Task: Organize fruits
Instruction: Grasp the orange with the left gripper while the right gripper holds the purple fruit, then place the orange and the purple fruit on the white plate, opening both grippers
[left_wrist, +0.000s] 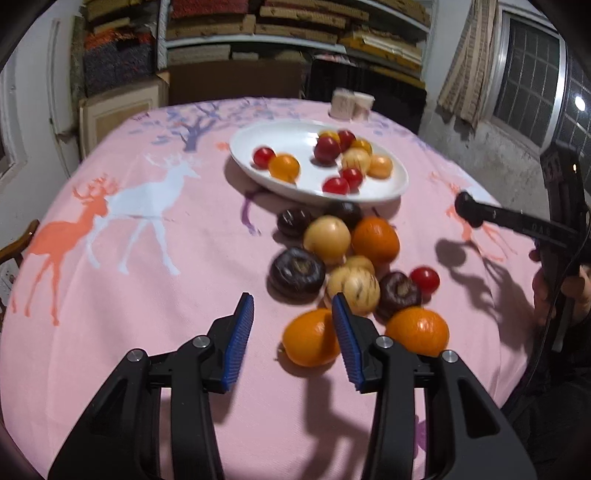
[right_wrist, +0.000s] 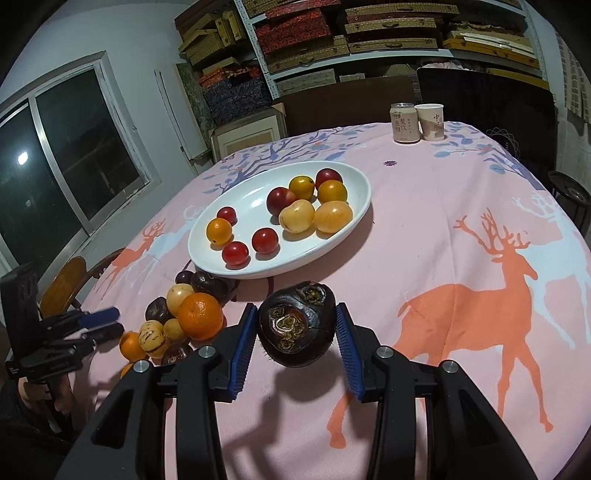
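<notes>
A white oval plate (left_wrist: 258, 136) (right_wrist: 240, 192) holds several small red, orange and yellow fruits. In front of it a pile of loose fruit (left_wrist: 343, 258) (right_wrist: 184, 314) lies on the pink cloth: oranges, yellow striped fruits, dark brown water chestnuts, one red fruit. My left gripper (left_wrist: 291, 306) is open and empty, just above the near edge of the pile, beside an orange (left_wrist: 310, 338). My right gripper (right_wrist: 295, 317) is shut on a dark water chestnut (right_wrist: 297, 325), held above the cloth in front of the plate. The right gripper also shows at the right edge of the left wrist view (left_wrist: 469, 210).
A drink can (right_wrist: 404, 122) and a paper cup (right_wrist: 430, 122) stand at the table's far edge. A wooden chair (right_wrist: 70, 284) sits at the left side. Shelves with boxes line the back wall. The pink deer-print tablecloth (right_wrist: 461, 258) covers the round table.
</notes>
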